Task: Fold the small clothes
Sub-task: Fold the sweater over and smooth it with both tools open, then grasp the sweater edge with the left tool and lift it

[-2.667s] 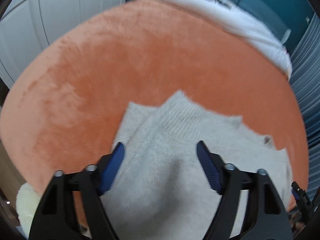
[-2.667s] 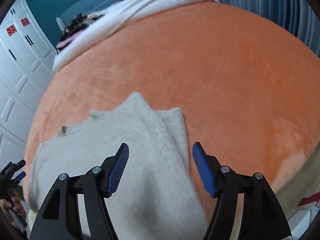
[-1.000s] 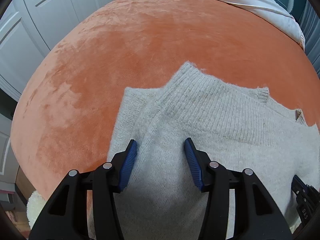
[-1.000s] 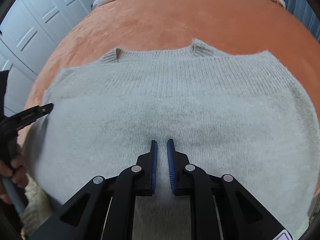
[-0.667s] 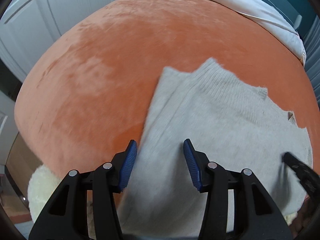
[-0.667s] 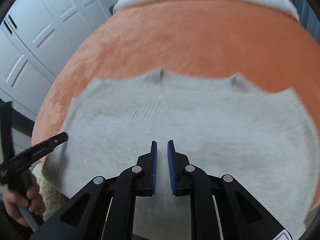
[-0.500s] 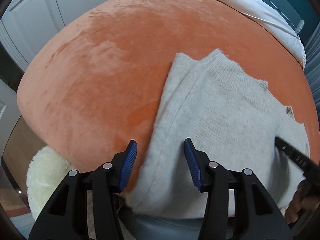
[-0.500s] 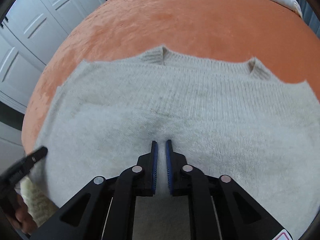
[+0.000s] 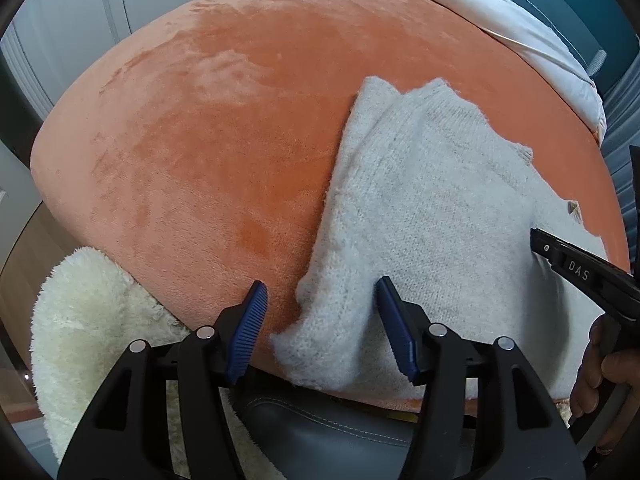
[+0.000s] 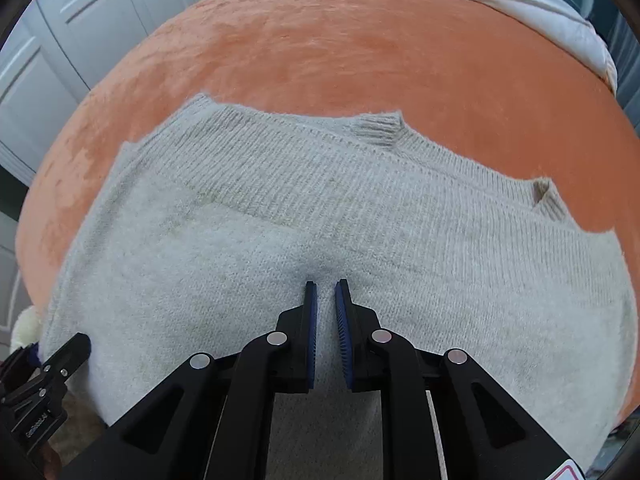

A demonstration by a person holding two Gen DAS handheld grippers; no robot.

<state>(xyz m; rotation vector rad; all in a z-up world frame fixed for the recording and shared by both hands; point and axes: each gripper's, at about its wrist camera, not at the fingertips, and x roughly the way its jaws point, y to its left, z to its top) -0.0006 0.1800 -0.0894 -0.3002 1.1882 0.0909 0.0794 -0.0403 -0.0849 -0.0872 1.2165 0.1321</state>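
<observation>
Sweater point(image 10: 320, 208) lies on blanket point(image 9: 224, 128), fluffy throw point(image 9: 88, 320) at its left.

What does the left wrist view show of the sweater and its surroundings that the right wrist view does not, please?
Only the left wrist view shows the left gripper open, straddling the sweater's near left corner, plus a fluffy cream rug and a dark seat edge below the bed. Only the right wrist view shows the right gripper pinching the sweater mid-body, and the ribbed neckline. Both show the pale knit sweater lying on the orange blanket, and white wardrobe doors behind.
</observation>
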